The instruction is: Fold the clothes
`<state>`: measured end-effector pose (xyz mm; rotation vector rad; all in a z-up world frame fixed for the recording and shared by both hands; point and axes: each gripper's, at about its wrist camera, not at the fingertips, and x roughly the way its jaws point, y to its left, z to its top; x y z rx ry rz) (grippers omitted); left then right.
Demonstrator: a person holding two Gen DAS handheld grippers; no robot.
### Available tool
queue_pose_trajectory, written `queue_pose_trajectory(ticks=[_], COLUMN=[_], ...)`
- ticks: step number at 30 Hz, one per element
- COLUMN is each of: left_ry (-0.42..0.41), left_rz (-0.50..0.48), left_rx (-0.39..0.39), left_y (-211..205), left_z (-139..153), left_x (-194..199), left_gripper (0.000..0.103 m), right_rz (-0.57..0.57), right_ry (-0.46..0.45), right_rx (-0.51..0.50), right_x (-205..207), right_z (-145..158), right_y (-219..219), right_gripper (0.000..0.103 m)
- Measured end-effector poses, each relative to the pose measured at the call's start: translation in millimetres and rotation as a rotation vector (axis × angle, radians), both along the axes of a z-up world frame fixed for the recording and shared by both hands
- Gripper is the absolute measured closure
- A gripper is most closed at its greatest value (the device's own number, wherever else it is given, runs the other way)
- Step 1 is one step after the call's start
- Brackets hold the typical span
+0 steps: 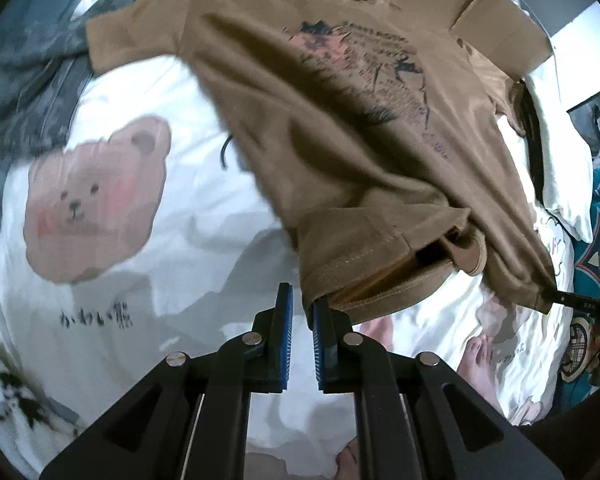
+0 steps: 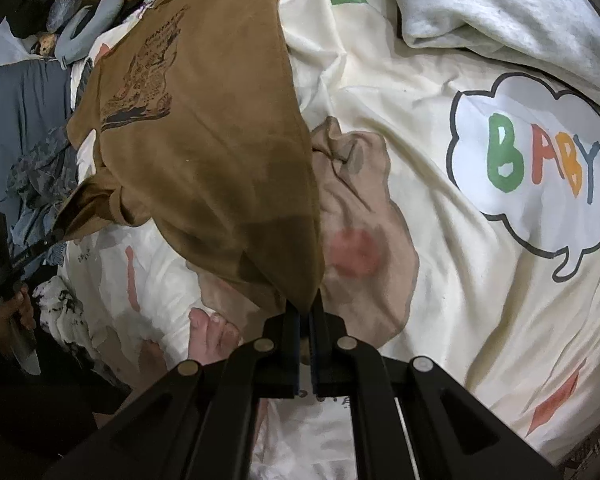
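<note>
A: What is seen of the shirt (image 1: 340, 128)?

B: A brown knit tee with a dark printed graphic on the chest is seen, lifted off the bed and hanging in soft folds. A ribbed, stitched sleeve hem lies at the left hand-held gripper (image 1: 300, 312); the blue ridged pads are spread a little, and the cloth touches only the right-hand pad. Whether it is truly held cannot be told.

A: And the right hand-held gripper (image 2: 305, 306)?

B: Its pads are pressed together on a gathered corner of the shirt, which is drawn into a point.

A: What lies around?

B: A cream duvet (image 2: 440, 240), wrinkled, is printed with a bear face (image 1: 96, 200) and a "BABY" cloud (image 2: 536, 168). Bare toes (image 2: 212, 336) are seen beneath the shirt. Grey clothes (image 2: 28, 104) are heaped at the far side, beside a cardboard box (image 1: 496, 12). A pale fleecy blanket (image 2: 500, 4) is bunched at the edge.
</note>
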<state>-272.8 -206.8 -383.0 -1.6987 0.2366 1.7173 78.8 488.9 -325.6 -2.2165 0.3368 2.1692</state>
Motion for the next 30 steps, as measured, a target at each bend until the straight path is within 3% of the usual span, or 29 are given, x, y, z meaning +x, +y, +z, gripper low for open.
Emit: queue_pose_trajectory(ticks=[7,8,11,12,13,14,26,30], left_ry=[-0.019,-0.022,-0.028,-0.027,-0.046,-0.105,-0.075,-0.058], left_rz=[-0.045,-0.053,-0.077,-0.085,-0.042,0.068,-0.022,-0.054], left_rx=[-0.038,-0.044,-0.062,-0.064,-0.047,-0.017,0.024,0.003], left_y=[1,1,3,4,4,4,39,53], left_z=[-20,-23,-32,-33,-32,-31,-18,-21], left_x=[16,19,26,28,28,25,38,38], left_gripper=[0.093,0.09,0.059,0.055,0.055,0.055,0.055,0.055], right_rz=[-0.025,-0.025,-0.025,-0.026,-0.027,-0.029,-0.041,-0.05], right_ry=[-0.032,-0.036,-0.042,-0.043,-0.044,-0.045,-0.035,-0.031], right_rx=[0.009,0.008,0.005,0.003,0.001,0.001,0.001,-0.003], right_x=[-1,-1,-2,-2,-1,-1,2,3], right_z=[-11,-13,-16,-17,-17,-18,-17,-18], right_y=[10,9,8,8,8,8,6,7], right_gripper=[0.1,0.1,0.1,0.1,0.1,0.1,0.1,0.1])
